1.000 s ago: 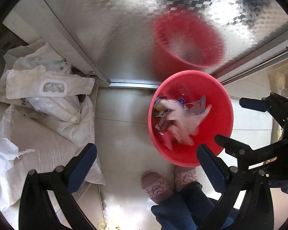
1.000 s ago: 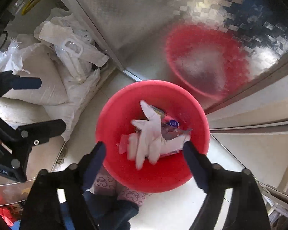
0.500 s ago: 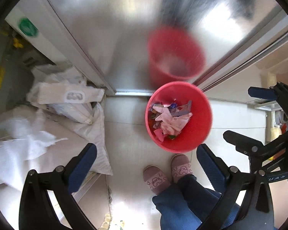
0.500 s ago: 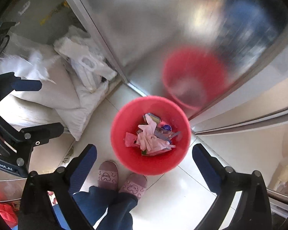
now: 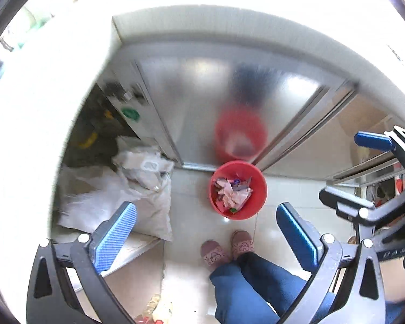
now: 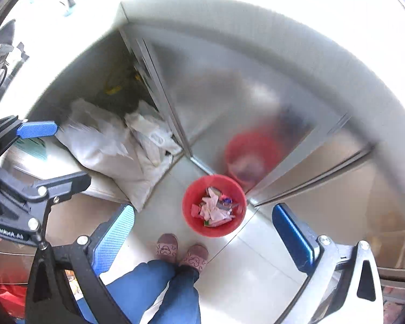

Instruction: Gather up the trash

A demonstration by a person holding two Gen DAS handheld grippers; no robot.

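Note:
A red bin [image 5: 253, 205] stands on the tiled floor far below, against a steel cabinet. It holds pink and white wrappers and scraps [image 5: 233, 193]. It also shows in the right wrist view [image 6: 189, 213], with the trash [image 6: 214, 208] inside. My left gripper [image 5: 206, 232] is open and empty, high above the bin. My right gripper [image 6: 202, 229] is open and empty too, beside it at the same height. The right gripper shows at the right edge of the left wrist view [image 5: 364, 172], and the left gripper at the left edge of the right wrist view [image 6: 51, 154].
White sacks [image 5: 137, 189] lie on the floor left of the bin, next to an open cabinet bay. The steel cabinet door [image 5: 202, 102] reflects the bin. A white countertop edge [image 5: 229, 21] runs above. The person's slippers [image 5: 226, 248] stand just before the bin.
Both grippers have risen well away from the bin, which now looks much smaller. The countertop has come into view. Both stay open.

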